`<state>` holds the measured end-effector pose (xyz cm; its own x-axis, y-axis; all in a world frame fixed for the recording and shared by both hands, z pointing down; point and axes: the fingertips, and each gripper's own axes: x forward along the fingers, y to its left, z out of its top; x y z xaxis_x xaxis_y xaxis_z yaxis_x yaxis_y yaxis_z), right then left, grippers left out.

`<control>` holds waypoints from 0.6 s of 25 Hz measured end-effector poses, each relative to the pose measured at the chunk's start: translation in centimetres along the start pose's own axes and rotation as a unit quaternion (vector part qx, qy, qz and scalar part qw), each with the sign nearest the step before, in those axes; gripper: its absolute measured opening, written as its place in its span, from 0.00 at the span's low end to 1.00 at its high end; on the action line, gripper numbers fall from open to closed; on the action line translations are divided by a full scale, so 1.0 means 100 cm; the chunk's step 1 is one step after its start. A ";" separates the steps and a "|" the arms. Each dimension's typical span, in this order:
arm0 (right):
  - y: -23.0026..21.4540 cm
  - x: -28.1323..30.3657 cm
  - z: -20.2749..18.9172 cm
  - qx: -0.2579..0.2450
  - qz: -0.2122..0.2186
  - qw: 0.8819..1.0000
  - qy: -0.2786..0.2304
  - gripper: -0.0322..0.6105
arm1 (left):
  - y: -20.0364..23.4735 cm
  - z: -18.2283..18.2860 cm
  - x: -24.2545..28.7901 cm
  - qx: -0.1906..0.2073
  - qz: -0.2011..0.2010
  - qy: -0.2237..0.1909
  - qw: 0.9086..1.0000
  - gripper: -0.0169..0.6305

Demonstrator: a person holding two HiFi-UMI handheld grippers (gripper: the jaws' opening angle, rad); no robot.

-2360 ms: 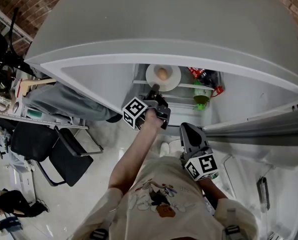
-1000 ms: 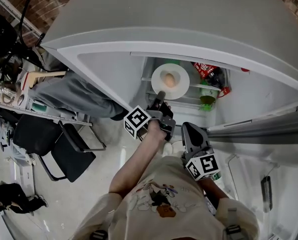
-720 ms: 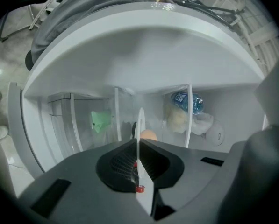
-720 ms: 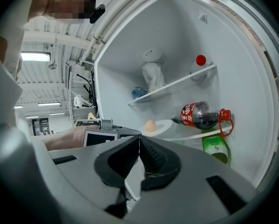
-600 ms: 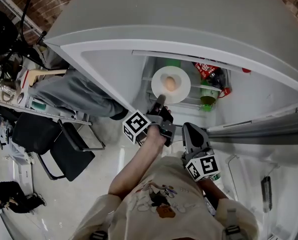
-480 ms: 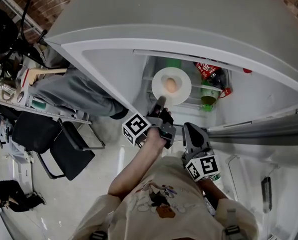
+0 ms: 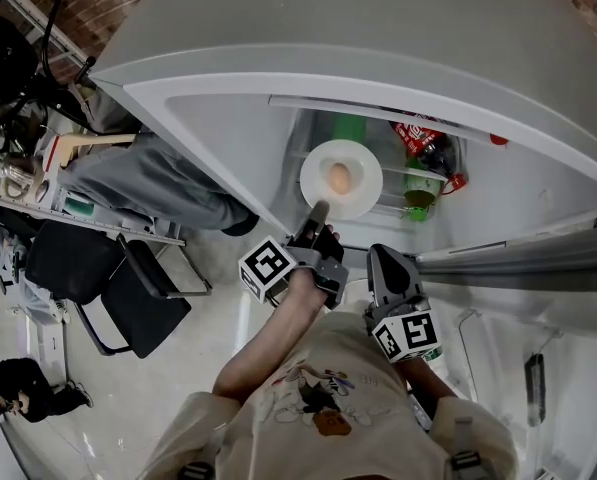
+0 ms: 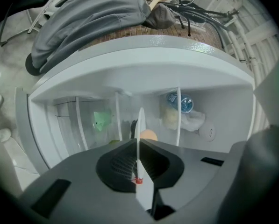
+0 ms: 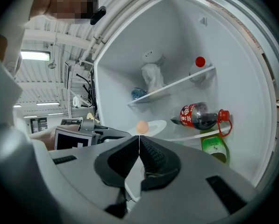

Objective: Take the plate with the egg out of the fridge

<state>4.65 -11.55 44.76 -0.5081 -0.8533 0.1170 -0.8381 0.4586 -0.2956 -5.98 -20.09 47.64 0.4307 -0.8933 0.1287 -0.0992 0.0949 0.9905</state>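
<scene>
Grip at the rim explains the pose: we keep the left hand-held gripper [image 7: 318, 214] clamped on the near edge of the plate [image 7: 366, 192], holding it level at the fridge [image 7: 228, 153] opening, probably so the egg [image 7: 339, 178] stays centred and cannot roll. We hold the right hand-held gripper [image 7: 382, 260] low by our body with its jaws together on nothing, likely to stay clear of the plate's way out.

Cola bottle [image 7: 429, 154] lying above green bottle [image 7: 416, 197]; black chair [image 7: 128, 303].
</scene>
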 end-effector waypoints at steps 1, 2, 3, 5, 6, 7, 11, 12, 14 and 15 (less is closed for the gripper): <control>0.000 0.000 0.000 -0.002 0.000 1.000 -0.001 0.06 | 0.001 -0.001 -0.002 -0.003 0.001 0.000 1.000 0.06; 0.000 0.000 0.001 -0.005 0.001 1.000 -0.002 0.06 | 0.002 -0.001 -0.005 -0.005 0.001 0.001 1.000 0.06; 0.000 0.000 0.003 -0.010 0.002 1.000 -0.003 0.06 | 0.002 -0.002 -0.008 -0.005 0.001 0.002 1.000 0.06; 0.000 0.000 0.004 -0.016 0.000 1.000 -0.004 0.06 | 0.003 -0.005 -0.013 -0.001 0.000 0.006 1.000 0.06; -0.001 0.000 0.003 -0.016 -0.002 1.000 -0.004 0.06 | 0.003 -0.006 -0.016 0.000 -0.001 0.007 1.000 0.06; -0.001 0.000 0.003 -0.014 -0.003 1.000 -0.006 0.06 | 0.003 -0.007 -0.018 -0.001 -0.002 0.008 1.000 0.06; 0.000 0.001 0.005 -0.016 -0.004 1.000 -0.010 0.06 | 0.009 -0.006 -0.029 0.000 0.009 0.009 1.000 0.06; 0.001 0.001 0.006 -0.022 -0.004 1.000 -0.012 0.06 | 0.009 -0.006 -0.032 -0.003 0.010 0.010 1.000 0.06; 0.001 0.001 0.008 -0.031 -0.009 0.999 -0.014 0.06 | 0.007 -0.006 -0.037 -0.008 0.009 0.012 1.000 0.06; 0.001 0.001 0.009 -0.033 -0.012 0.999 -0.016 0.06 | 0.006 -0.006 -0.040 -0.008 0.009 0.012 1.000 0.06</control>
<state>4.66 -11.81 43.88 -0.4821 -0.8712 0.0932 -0.8618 0.4524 -0.2293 -7.22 -16.18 47.75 0.4512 -0.8801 0.1474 -0.0934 0.1177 0.9886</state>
